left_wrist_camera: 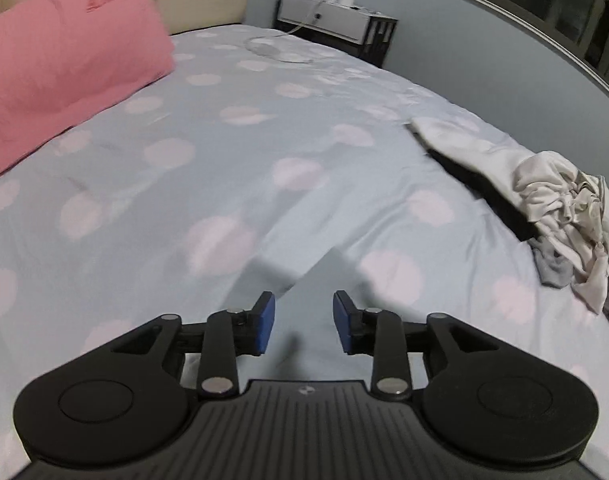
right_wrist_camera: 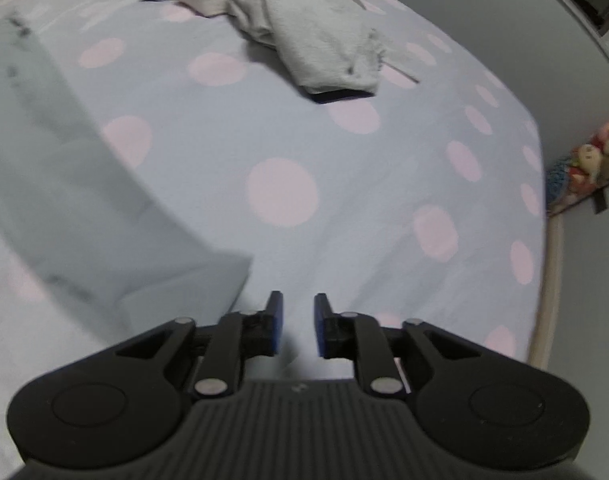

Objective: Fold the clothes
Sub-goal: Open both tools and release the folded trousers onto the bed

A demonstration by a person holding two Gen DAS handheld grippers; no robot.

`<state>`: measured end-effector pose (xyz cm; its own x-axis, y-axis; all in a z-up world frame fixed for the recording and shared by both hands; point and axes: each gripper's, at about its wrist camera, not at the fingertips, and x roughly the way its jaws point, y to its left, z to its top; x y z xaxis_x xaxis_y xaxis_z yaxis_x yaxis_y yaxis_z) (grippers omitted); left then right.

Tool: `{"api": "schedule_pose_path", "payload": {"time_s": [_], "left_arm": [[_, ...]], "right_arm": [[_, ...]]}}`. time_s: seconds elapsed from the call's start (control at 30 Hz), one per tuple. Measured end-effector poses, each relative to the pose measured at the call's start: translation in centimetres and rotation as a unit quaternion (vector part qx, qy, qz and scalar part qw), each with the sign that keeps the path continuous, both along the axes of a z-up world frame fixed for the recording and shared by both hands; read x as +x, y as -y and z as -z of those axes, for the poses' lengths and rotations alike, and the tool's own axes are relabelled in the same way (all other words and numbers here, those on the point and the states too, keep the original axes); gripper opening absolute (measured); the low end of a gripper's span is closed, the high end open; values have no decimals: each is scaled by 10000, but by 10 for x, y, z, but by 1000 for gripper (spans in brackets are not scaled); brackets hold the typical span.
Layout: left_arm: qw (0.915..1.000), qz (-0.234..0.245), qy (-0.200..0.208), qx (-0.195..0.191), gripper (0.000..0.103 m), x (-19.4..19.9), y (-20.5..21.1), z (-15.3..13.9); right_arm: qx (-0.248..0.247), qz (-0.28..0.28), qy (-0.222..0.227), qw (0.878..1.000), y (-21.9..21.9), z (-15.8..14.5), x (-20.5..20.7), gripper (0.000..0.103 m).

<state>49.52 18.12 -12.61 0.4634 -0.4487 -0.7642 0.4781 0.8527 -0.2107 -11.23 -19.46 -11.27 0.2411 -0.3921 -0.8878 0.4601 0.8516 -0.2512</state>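
Observation:
A pale blue-grey garment (right_wrist_camera: pixel 64 184), blurred, lies in a long band across the left of the right wrist view. Its near corner ends just left of my right gripper (right_wrist_camera: pixel 298 314), whose jaws stand open with only bedsheet between the blue pads. In the left wrist view a plain pale blue piece of cloth (left_wrist_camera: pixel 300 276), also blurred, lies just beyond my left gripper (left_wrist_camera: pixel 304 314). That gripper is open too and holds nothing. A heap of loose clothes, cream (left_wrist_camera: pixel 564 208), white and black (left_wrist_camera: pixel 488 192), sits at the right; a grey garment (right_wrist_camera: pixel 320 40) lies farther up the bed.
The bed has a light blue sheet with pink dots (left_wrist_camera: pixel 224 160). A pink pillow (left_wrist_camera: pixel 64 64) rests at the head, with a white nightstand (left_wrist_camera: pixel 328 16) behind. The bed's edge (right_wrist_camera: pixel 544 280) drops off at the right, with soft toys (right_wrist_camera: pixel 588 164) against the wall.

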Motion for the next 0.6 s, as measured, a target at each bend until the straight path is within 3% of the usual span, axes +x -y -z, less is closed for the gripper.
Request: {"api": "schedule_pose_path", "payload": {"time_s": [0.03,0.1,0.27,0.4,0.6], "left_arm": [[9998,-41,-170,-127,47,-4,-11,4],[9978,-95,-526,-384,51,-13,-31,13],[9898,-90,-1176,-796,51,-31,-53,40],[9868,-111,-1349,-890,51,-37,-50,54],[9875,-41,-1316,-869,51,-45,-36,63]], "right_arm": [[48,-10,43,10000,-5,1,-6,30],[-4,-16,14,10000,-17,7,-18,34],[-257,-712,-29,9971,-70,24,-36,35],[-350,-1105,-127,9932,-104,42,-41,36],[-628,-991,199,9929,-109,60,-19,38]]}}
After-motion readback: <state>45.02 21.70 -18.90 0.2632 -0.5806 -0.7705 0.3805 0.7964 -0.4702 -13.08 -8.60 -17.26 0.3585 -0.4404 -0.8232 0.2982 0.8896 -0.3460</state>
